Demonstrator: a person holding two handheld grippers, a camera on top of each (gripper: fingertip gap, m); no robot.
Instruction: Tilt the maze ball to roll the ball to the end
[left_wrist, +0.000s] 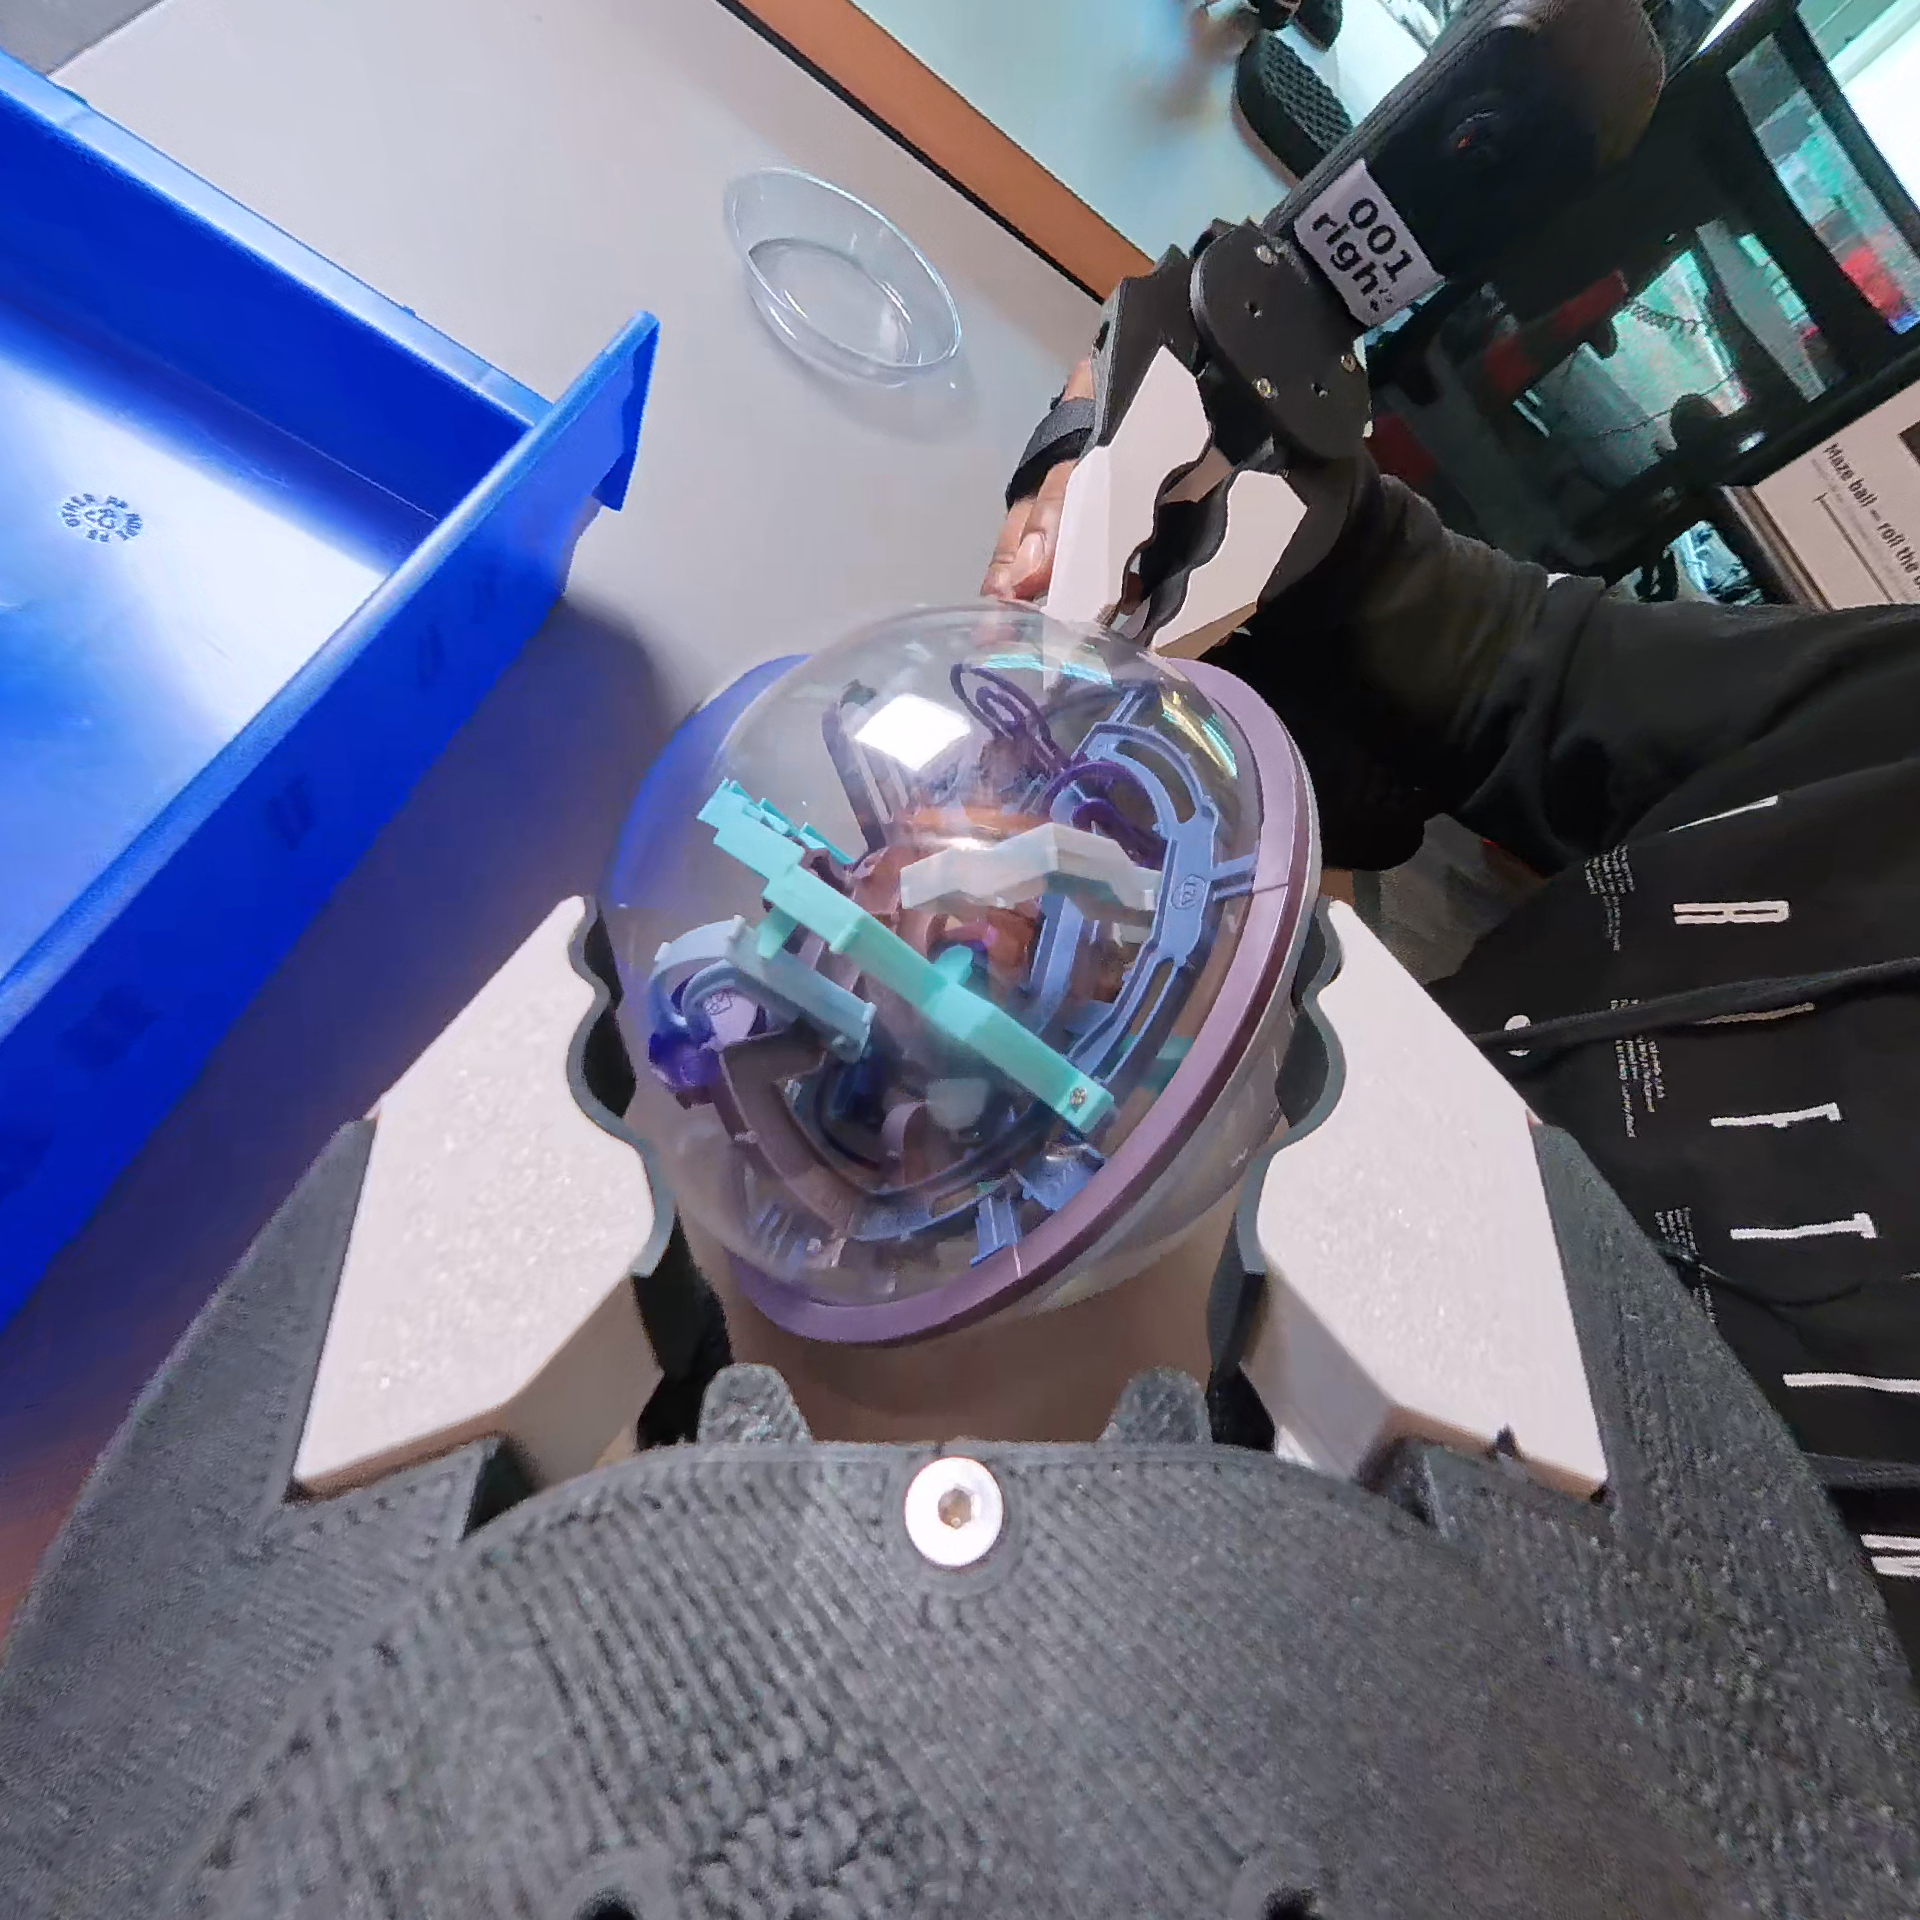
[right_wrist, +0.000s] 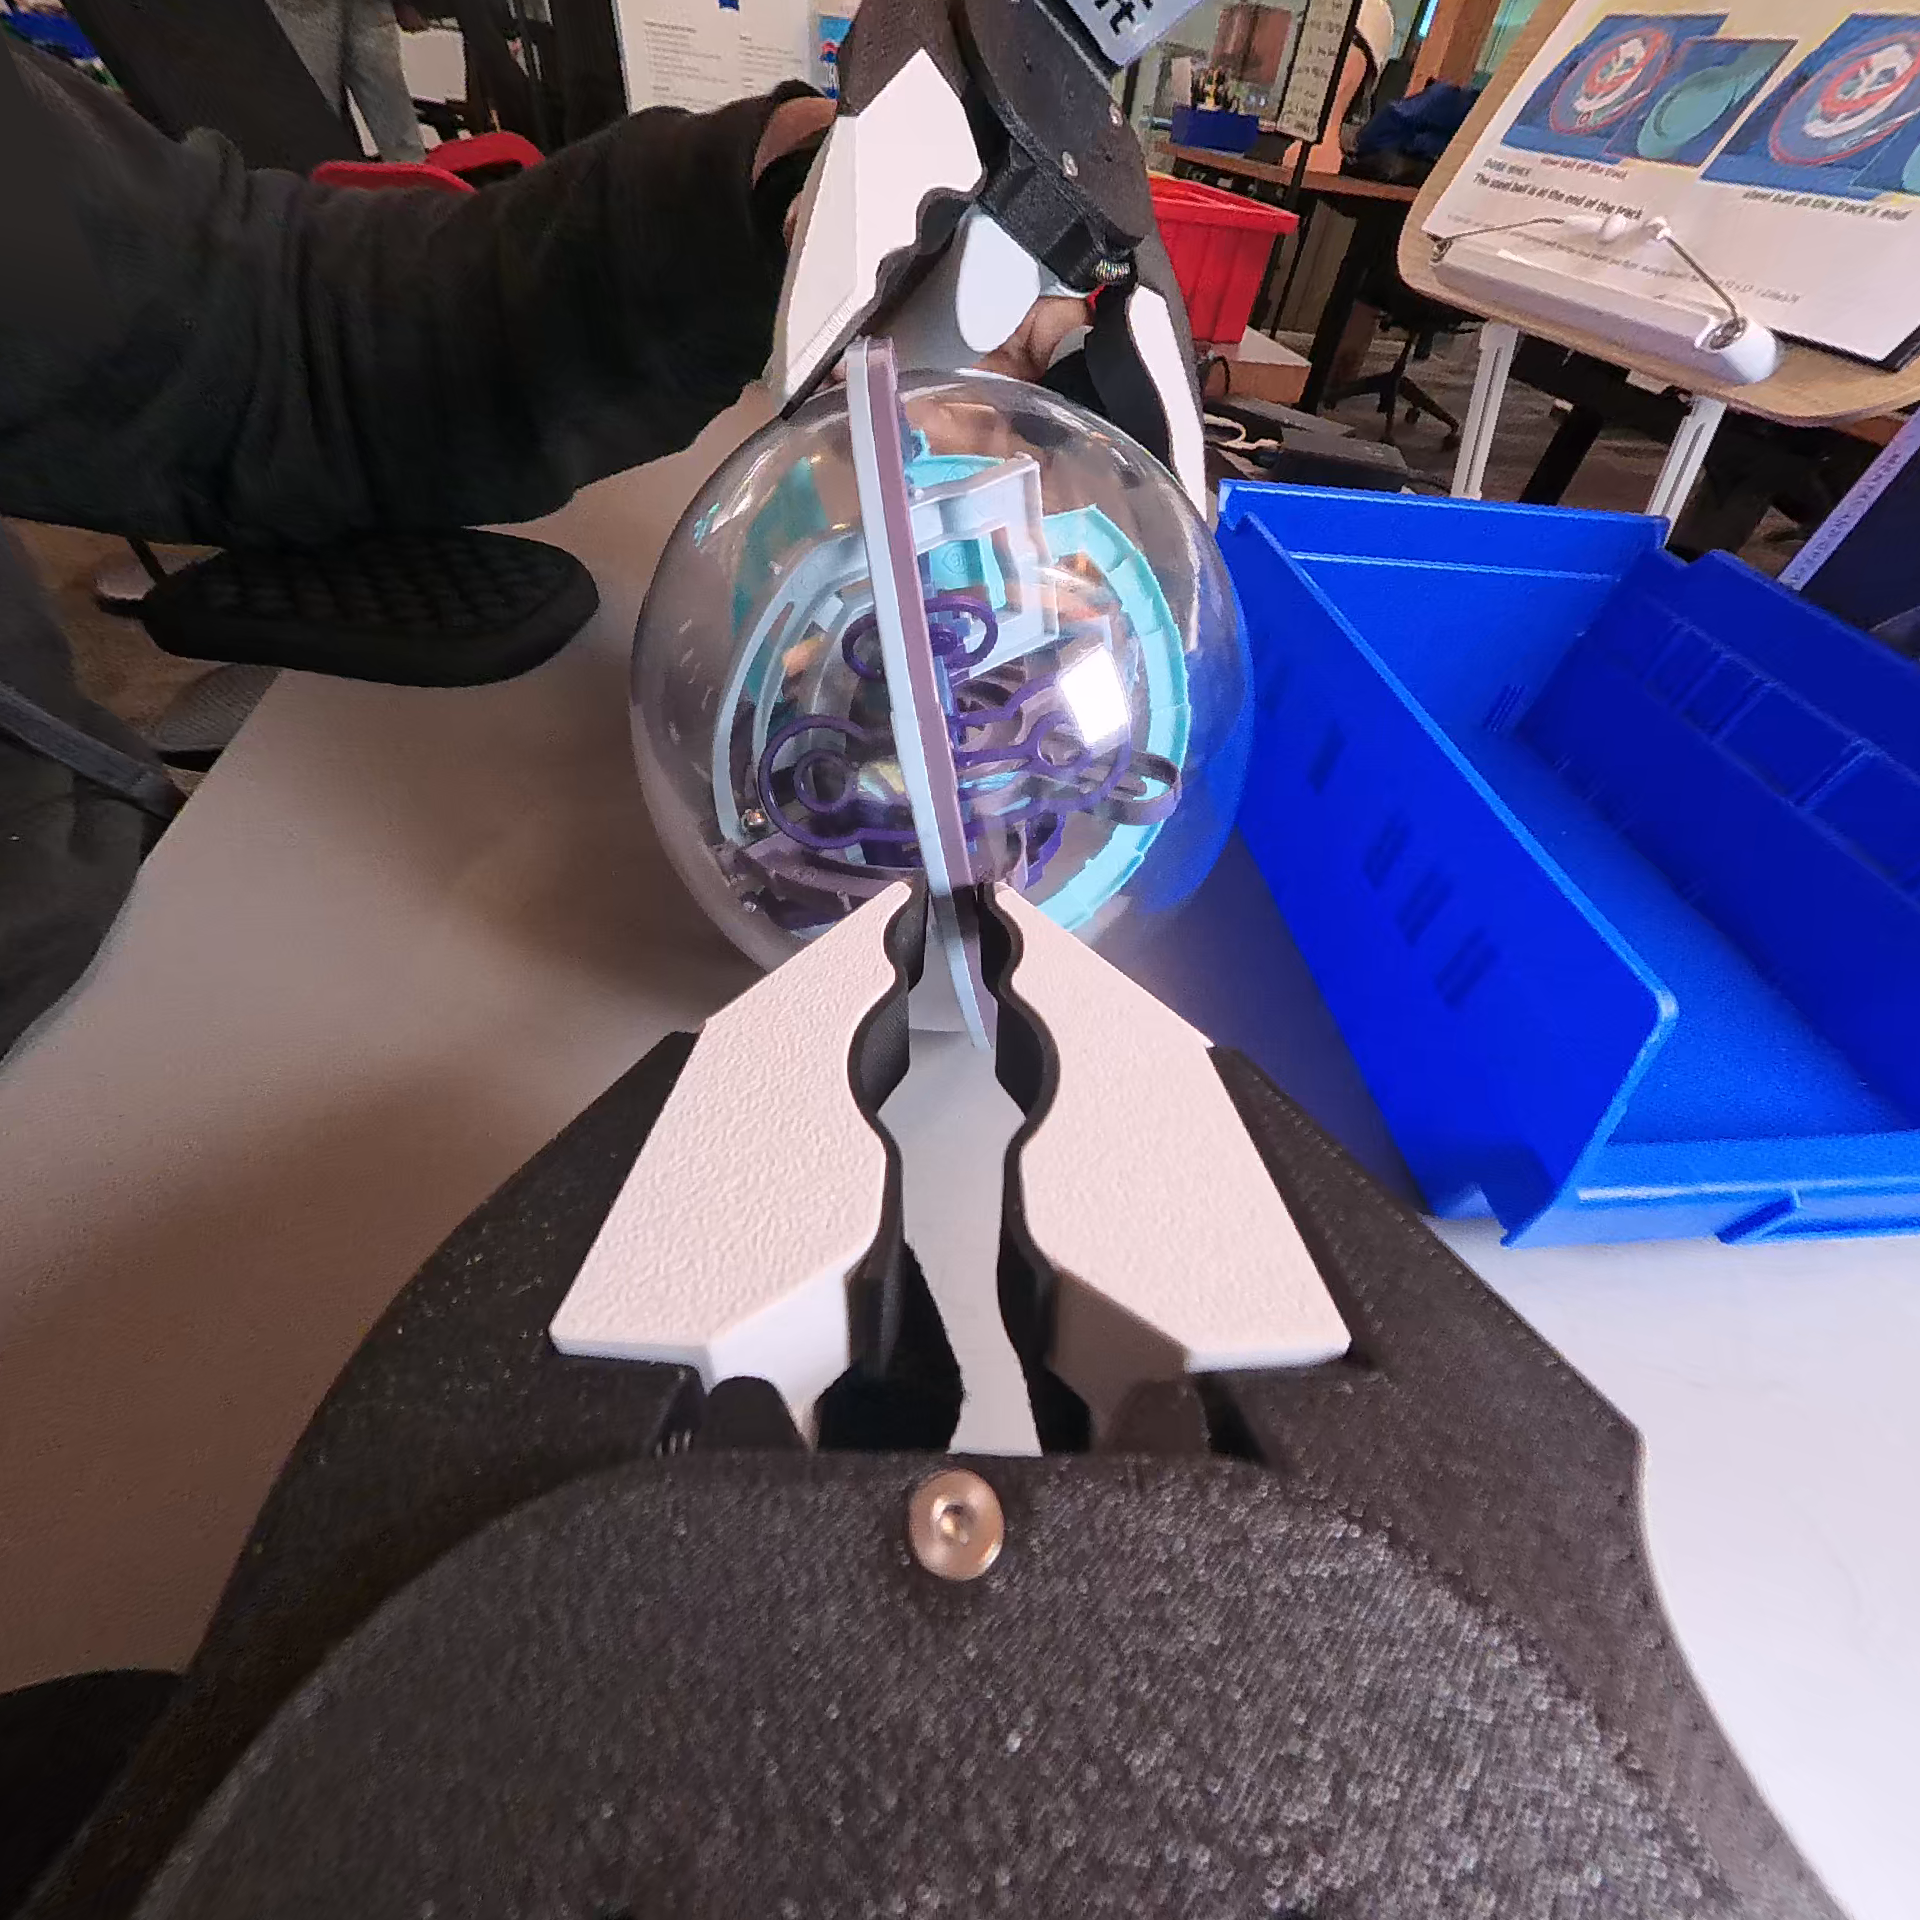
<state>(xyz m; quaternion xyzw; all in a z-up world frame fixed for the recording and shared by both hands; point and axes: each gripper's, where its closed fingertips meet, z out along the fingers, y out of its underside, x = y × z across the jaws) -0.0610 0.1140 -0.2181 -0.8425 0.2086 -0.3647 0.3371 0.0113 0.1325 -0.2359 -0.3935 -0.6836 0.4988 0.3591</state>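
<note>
Left gripper (left_wrist: 956, 997): jaws spread wide, clamped on opposite sides of maze ball (left_wrist: 956, 956). Right gripper (right_wrist: 951, 904): jaws nearly together, pinching the ball's mauve rim (right_wrist: 894, 623) at its near edge. Maze ball: clear sphere held between both grippers above the counter (right_wrist: 312, 1039); flat mauve equator band; inside, teal, pale blue, purple and brown tracks. Small steel ball (right_wrist: 750, 823) low inside. Blue bin (right_wrist: 1558, 831) beside the ball. Clear dish (left_wrist: 842, 281) beyond.
</note>
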